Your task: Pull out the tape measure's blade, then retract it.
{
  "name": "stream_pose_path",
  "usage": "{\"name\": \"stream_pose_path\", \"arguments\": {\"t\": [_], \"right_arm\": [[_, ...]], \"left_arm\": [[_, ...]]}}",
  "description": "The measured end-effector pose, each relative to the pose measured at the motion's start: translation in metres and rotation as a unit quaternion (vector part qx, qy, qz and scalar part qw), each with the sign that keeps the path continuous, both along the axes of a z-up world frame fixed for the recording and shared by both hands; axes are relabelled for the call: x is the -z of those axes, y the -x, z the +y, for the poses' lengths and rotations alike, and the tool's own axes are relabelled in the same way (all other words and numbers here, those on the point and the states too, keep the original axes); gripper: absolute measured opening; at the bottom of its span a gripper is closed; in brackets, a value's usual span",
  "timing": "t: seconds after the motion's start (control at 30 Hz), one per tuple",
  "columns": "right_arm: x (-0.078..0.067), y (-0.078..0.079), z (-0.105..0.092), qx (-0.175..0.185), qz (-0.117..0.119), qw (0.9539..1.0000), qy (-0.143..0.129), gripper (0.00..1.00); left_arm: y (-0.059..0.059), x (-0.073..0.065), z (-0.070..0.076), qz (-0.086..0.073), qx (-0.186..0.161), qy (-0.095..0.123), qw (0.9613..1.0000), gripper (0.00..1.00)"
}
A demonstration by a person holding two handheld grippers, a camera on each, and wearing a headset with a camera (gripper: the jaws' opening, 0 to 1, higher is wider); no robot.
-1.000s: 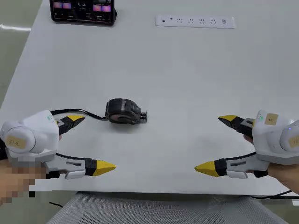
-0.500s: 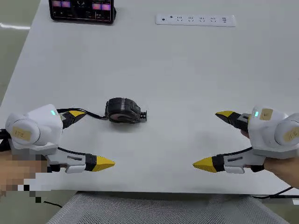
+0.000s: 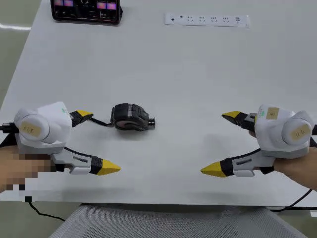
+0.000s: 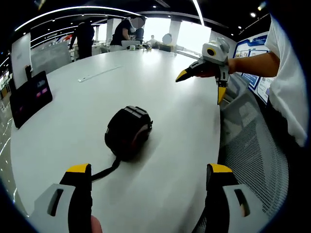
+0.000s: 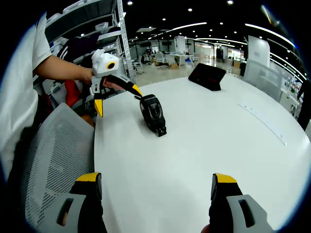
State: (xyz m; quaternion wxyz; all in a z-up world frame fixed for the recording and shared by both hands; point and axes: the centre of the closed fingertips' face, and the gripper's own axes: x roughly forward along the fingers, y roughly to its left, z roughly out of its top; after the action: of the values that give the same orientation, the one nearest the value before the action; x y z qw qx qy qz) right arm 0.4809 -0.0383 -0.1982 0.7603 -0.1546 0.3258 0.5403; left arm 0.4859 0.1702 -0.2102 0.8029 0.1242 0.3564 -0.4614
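A black tape measure (image 3: 131, 117) lies on the white table (image 3: 188, 74), its blade tip facing right and a black wrist strap trailing left. From the left gripper view the tape measure (image 4: 127, 131) sits just ahead of the jaws. My left gripper (image 3: 96, 141) is open at the table's front left, its far fingertip close to the strap. My right gripper (image 3: 222, 143) is open at the front right, well apart from the tape measure (image 5: 154, 113). Nothing is held in either. Each gripper shows in the other's view: right gripper (image 4: 201, 80), left gripper (image 5: 116, 97).
A dark tablet with a lit screen (image 3: 86, 10) stands at the far left edge. A white power strip (image 3: 206, 20) lies at the back. A grey mesh chair (image 3: 163, 223) sits below the front table edge.
Both grippers have crept slightly inward and forward toward the table's middle. The tape measure has stayed put.
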Motion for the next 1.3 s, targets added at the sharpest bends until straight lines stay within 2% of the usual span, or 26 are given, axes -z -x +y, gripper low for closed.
{"name": "stream_pose_path", "arguments": {"t": [0.17,0.37,0.57,0.9,1.3], "right_arm": [[0.002,-0.005,0.004,-0.009,-0.001,1.0000,0.002,0.93],[0.003,-0.012,0.009,-0.021,0.001,0.9998,0.000,0.93],[0.006,-0.017,0.014,-0.030,0.001,0.9996,0.002,0.92],[0.010,-0.022,0.021,-0.041,0.003,0.9991,0.002,0.91],[0.013,-0.026,0.026,-0.048,0.008,0.9988,0.002,0.90]], "left_arm": [[-0.007,0.001,-0.001,-0.002,0.009,-0.007,0.9999,0.96],[-0.010,0.008,-0.001,-0.004,0.036,-0.030,0.9989,0.95],[-0.017,0.010,-0.003,-0.005,0.049,-0.041,0.9979,0.92],[-0.029,0.018,-0.004,-0.004,0.068,-0.068,0.9953,0.83],[-0.044,0.026,-0.006,-0.004,0.085,-0.094,0.9920,0.65]]}}
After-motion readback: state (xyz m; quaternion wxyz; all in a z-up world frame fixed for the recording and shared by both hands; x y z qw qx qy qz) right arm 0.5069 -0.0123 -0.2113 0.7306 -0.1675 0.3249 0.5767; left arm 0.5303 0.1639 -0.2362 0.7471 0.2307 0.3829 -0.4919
